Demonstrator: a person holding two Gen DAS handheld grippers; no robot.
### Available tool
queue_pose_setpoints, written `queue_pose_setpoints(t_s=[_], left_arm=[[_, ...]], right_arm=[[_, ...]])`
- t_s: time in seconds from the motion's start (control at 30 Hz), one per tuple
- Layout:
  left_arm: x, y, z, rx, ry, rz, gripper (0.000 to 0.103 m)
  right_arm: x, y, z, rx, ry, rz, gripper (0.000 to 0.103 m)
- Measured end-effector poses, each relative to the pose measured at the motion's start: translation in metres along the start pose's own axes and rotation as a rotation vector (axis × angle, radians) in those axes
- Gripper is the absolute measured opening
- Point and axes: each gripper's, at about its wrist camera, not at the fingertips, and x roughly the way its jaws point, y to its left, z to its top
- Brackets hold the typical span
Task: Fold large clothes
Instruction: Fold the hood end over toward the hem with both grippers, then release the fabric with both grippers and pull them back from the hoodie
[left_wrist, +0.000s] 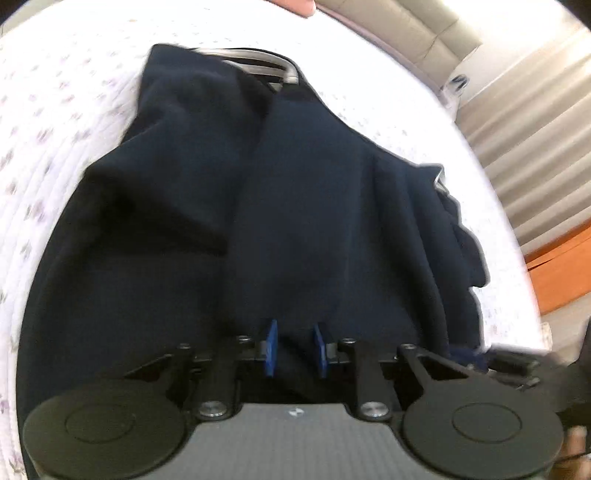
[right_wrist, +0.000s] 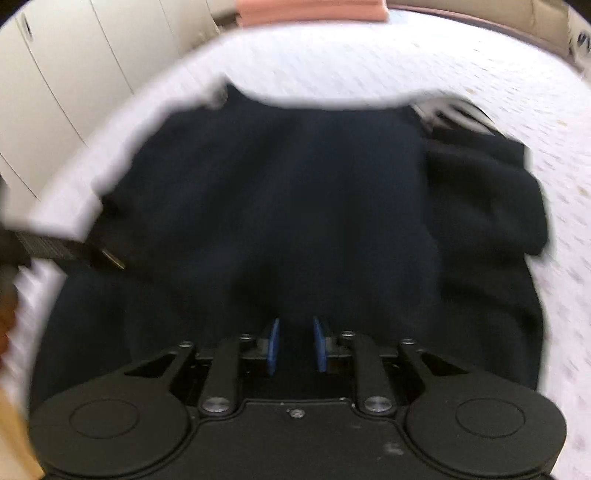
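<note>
A large dark navy garment (left_wrist: 295, 206) lies spread on a white quilted bed (left_wrist: 66, 122), with grey striped trim (left_wrist: 266, 64) at its far end. My left gripper (left_wrist: 296, 345) has its blue pads (left_wrist: 272, 347) close together with navy cloth between them. In the right wrist view the same garment (right_wrist: 295, 199) fills the middle, blurred by motion. My right gripper (right_wrist: 296, 343) also holds a fold of the navy cloth between its blue pads (right_wrist: 320, 343). The left gripper's body (right_wrist: 55, 251) shows at the left edge of the right wrist view.
A pink folded item (right_wrist: 310, 11) lies at the far edge of the bed (right_wrist: 332, 55). White cabinet doors (right_wrist: 66, 66) stand at the left. Curtains (left_wrist: 528, 122) and an orange wooden surface (left_wrist: 561, 273) are to the right of the bed.
</note>
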Motion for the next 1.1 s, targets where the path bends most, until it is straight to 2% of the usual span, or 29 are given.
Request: queue_pose_setpoints(t_s=[0.03,0.07,0.1,0.13,0.2,0.27,0.4,0.5,0.57,0.63,0.7,0.8,0.9,1.0,1.03,1.1], left_arm=[[-0.009,0.011,-0.003,-0.033,-0.006,-0.027,0.025],[-0.017,0.016,-0.005,-0.033,-0.012,-0.002,0.029],[-0.028,0.019,-0.006,-0.007,-0.025,0.072,0.041],[-0.033,0.024,-0.011,0.027,-0.043,0.126,0.038],[-0.043,0.04,-0.021,0.022,-0.065,0.074,0.037],[-0.049,0.044,-0.028,0.023,-0.096,0.032,0.037],[-0.065,0.039,-0.042,0.13,-0.175,0.022,0.038],[-0.098,0.032,-0.08,0.207,-0.256,-0.018,0.038],[-0.132,0.042,-0.119,0.198,-0.298,-0.042,0.042],[-0.163,0.047,-0.157,0.191,-0.32,-0.072,0.057],[-0.188,0.052,-0.183,0.156,-0.307,-0.05,0.067],[-0.217,0.058,-0.209,0.122,-0.248,0.01,0.071],[-0.227,0.073,-0.227,0.104,-0.24,0.035,0.078],[-0.226,0.096,-0.244,0.01,-0.228,0.03,0.078],[-0.221,0.102,-0.248,-0.019,-0.213,0.019,0.075],[-0.213,0.103,-0.257,-0.018,-0.194,0.018,0.073]], right_arm=[[-0.002,-0.009,-0.016,0.011,0.005,-0.014,0.014],[-0.007,-0.017,-0.028,0.038,-0.001,-0.01,0.014],[-0.009,-0.026,-0.039,0.063,0.017,-0.032,0.016],[-0.011,-0.034,-0.049,0.08,0.002,-0.034,0.016],[-0.02,-0.045,-0.062,0.125,-0.047,0.006,0.016],[-0.023,-0.047,-0.068,0.14,-0.077,0.006,0.017],[-0.035,-0.035,-0.082,0.107,-0.164,-0.007,0.034],[-0.062,-0.028,-0.101,0.097,-0.222,-0.013,0.035],[-0.082,-0.018,-0.119,0.117,-0.264,-0.078,0.047],[-0.112,-0.01,-0.14,0.147,-0.309,-0.151,0.07],[-0.144,-0.008,-0.168,0.184,-0.35,-0.225,0.078],[-0.174,-0.017,-0.202,0.218,-0.304,-0.313,0.08],[-0.18,-0.033,-0.238,0.267,-0.241,-0.255,0.08],[-0.165,-0.049,-0.269,0.355,-0.188,-0.232,0.081],[-0.161,-0.052,-0.275,0.381,-0.18,-0.225,0.081],[-0.153,-0.058,-0.286,0.429,-0.185,-0.201,0.081]])
